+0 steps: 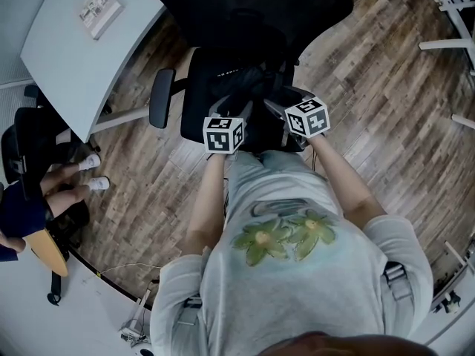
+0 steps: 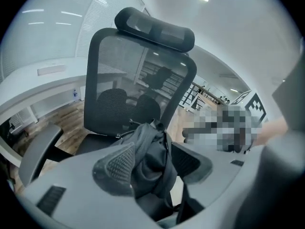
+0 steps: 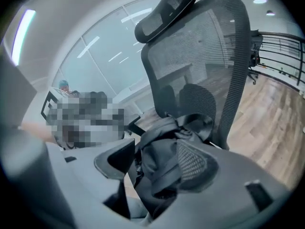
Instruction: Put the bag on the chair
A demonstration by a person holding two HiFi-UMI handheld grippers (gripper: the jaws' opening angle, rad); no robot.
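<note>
We face a black mesh-backed office chair (image 1: 245,21) (image 2: 124,80) (image 3: 200,56), its seat just ahead of and below both hand-held grippers. A dark grey crumpled fabric bag (image 1: 256,99) (image 2: 152,144) (image 3: 159,149) lies on that seat, bunched up into the gap between each pair of jaws. Our left hand-held gripper (image 1: 236,117) (image 2: 152,166) has its jaws spread wide, the fabric loose between them. Our right hand-held gripper (image 1: 291,113) (image 3: 155,162), just beside it, stands equally wide open and clamps nothing.
</note>
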